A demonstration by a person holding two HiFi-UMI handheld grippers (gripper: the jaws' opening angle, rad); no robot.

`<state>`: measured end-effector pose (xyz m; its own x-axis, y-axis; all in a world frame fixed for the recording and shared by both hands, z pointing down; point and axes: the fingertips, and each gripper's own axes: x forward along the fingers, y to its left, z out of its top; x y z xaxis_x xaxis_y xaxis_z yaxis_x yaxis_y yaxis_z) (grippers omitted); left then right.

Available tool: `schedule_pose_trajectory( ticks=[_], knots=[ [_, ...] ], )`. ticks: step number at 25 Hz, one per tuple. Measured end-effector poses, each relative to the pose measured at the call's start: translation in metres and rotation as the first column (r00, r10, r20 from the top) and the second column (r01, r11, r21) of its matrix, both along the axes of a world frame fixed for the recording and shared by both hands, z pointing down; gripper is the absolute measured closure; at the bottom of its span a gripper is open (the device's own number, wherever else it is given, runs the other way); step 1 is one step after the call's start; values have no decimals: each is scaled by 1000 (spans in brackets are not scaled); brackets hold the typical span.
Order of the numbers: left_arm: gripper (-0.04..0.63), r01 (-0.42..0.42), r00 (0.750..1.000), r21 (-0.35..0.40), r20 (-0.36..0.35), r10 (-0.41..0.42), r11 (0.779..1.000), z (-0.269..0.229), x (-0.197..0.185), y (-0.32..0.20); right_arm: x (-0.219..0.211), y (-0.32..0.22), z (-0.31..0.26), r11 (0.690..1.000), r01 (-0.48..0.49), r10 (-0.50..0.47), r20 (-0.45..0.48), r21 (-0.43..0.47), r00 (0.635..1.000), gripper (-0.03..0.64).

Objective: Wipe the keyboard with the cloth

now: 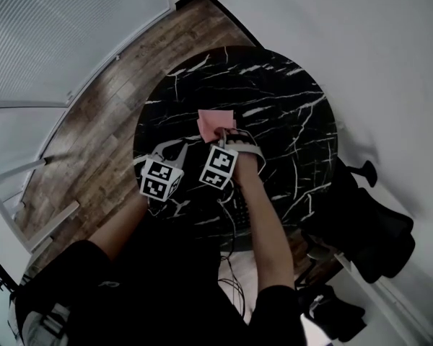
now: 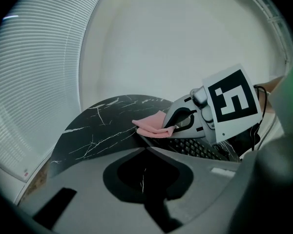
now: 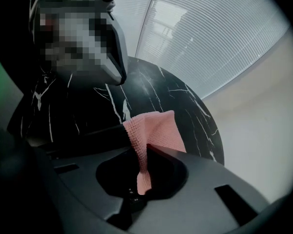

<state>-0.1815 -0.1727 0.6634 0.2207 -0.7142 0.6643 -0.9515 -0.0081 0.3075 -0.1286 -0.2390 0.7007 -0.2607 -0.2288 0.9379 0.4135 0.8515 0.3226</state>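
Right gripper (image 3: 144, 147): jaws clenched on a fold of the pink cloth (image 3: 154, 130), which spreads at the keyboard's (image 2: 195, 147) far end. Left gripper (image 2: 146, 149): jaws pressed together, empty (just beside its partner). Beyond the cloth, open table (image 1: 289, 99) runs to the round rim.

The head camera is looking steeply down from high above the table (image 1: 289, 99). Both gripper cameras are sitting low over it, sharing the pink cloth (image 3: 156, 128)
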Motion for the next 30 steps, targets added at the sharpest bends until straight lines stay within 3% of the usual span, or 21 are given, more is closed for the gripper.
schedule_pose_trajectory(
  ticks=[17,30],
  knots=[
    [597,-23,1000,-9,10,23,1000,1,46,43,65,67,2,996,-11,6,-58,-88,998,611],
    [597,-66,998,-3,9,66,998,0,97,79,139,128,4,986,-58,40,-115,-158,993,611]
  ],
)
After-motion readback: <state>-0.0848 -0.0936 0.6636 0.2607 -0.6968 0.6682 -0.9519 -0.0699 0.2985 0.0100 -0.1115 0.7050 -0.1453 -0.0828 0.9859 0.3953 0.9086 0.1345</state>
